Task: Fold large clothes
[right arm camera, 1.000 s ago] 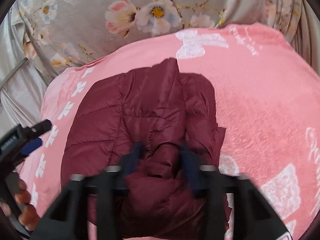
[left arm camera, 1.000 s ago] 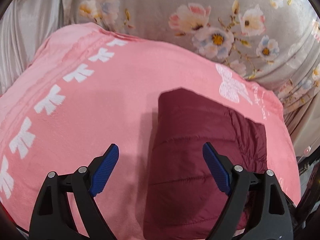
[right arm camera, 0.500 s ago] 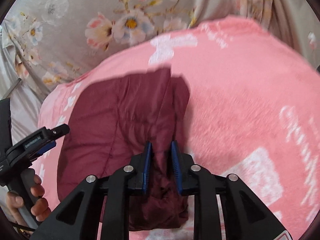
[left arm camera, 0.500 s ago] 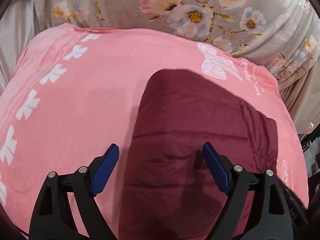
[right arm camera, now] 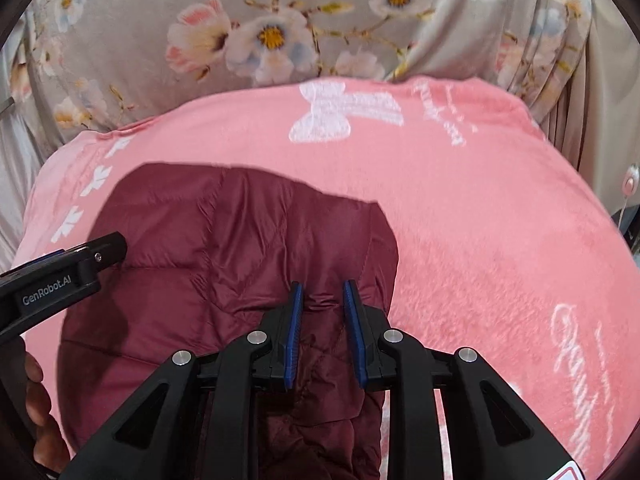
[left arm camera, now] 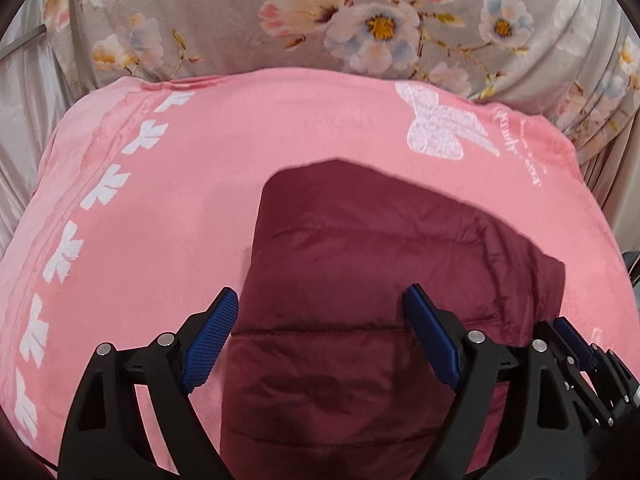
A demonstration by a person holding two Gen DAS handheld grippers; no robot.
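Overhead, left gripper [left arm camera: 320, 338] wide open above maroon jacket [left arm camera: 380, 280]; right gripper [right arm camera: 322, 312] pinching its fabric.

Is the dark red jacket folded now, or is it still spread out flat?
Folded: the jacket lies as a compact block on the pink blanket.

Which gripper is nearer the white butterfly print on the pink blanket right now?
Neither clearly. The left gripper, open, and the right gripper, pinching the maroon jacket, both sit at the jacket's near end, short of the butterfly print.
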